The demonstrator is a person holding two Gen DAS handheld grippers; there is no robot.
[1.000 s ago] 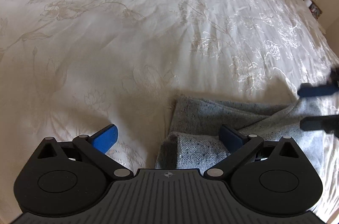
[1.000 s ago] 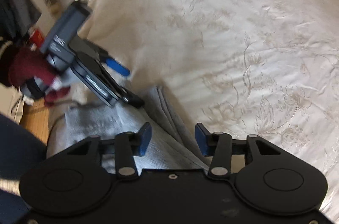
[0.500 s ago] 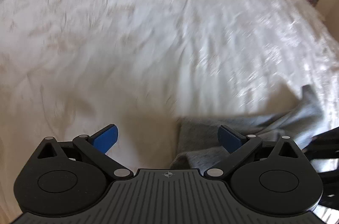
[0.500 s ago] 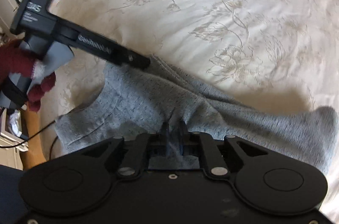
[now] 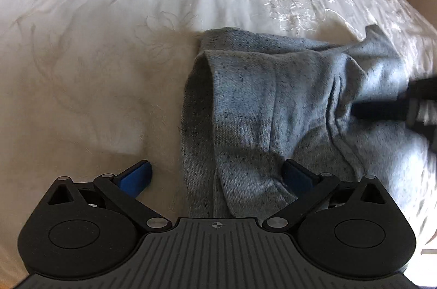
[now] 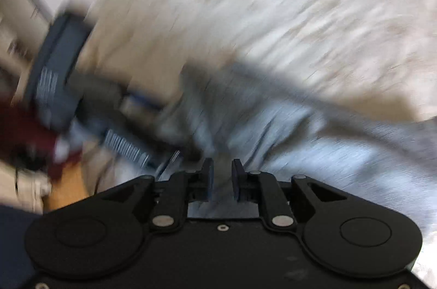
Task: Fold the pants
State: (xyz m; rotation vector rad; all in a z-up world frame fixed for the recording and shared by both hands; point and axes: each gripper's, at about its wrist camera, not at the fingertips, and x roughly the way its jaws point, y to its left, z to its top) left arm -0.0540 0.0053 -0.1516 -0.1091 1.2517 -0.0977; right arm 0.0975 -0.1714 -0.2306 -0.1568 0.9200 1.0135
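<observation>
On the bedspread (image 5: 109, 70), pants (image 5: 273, 103) lie between left gripper (image 5: 217, 175) fingers

You will find no readable text, label, brand or number in either view. The only sign is a small crosshair mark (image 5: 215, 225), a circle crossed by two lines, on the top edge of the ribbed grey body of your left gripper (image 5: 215, 177). The right wrist view is blurred, so any print on that gripper's side there is illegible.
</observation>
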